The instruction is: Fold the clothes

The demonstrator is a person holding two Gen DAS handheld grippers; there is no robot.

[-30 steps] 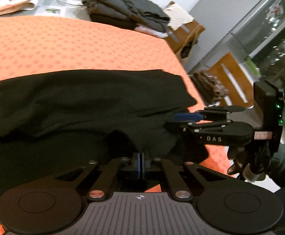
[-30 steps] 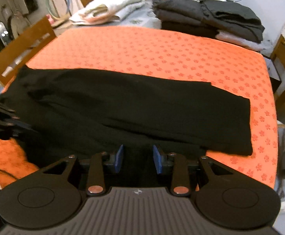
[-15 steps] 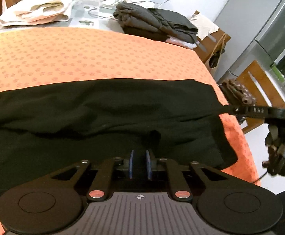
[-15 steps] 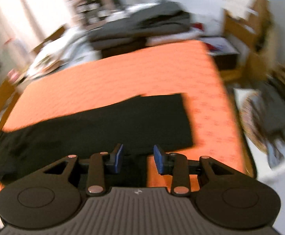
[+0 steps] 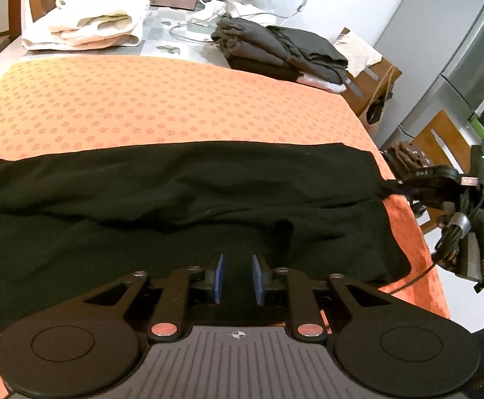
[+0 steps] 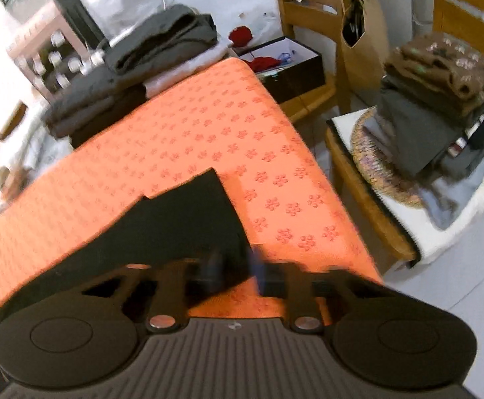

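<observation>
A black garment (image 5: 182, 199) lies spread flat across the orange flowered table cover (image 5: 142, 106). My left gripper (image 5: 237, 277) is open and empty just above the garment's near edge. My right gripper (image 6: 235, 266) is open, with its fingers around the garment's right end (image 6: 188, 219); the view is blurred. In the left wrist view the right gripper (image 5: 404, 184) reaches the garment's right edge from the side.
Folded dark clothes (image 5: 275, 50) and white cloths (image 5: 89, 26) sit at the table's far end. A chair (image 6: 384, 206) to the right carries a stack of folded clothes (image 6: 437, 106). Another wooden chair (image 6: 311, 33) and a box stand beyond the table corner.
My left gripper opened and let go of the garment, which now lies flat. My right gripper swung to the garment's right end.
</observation>
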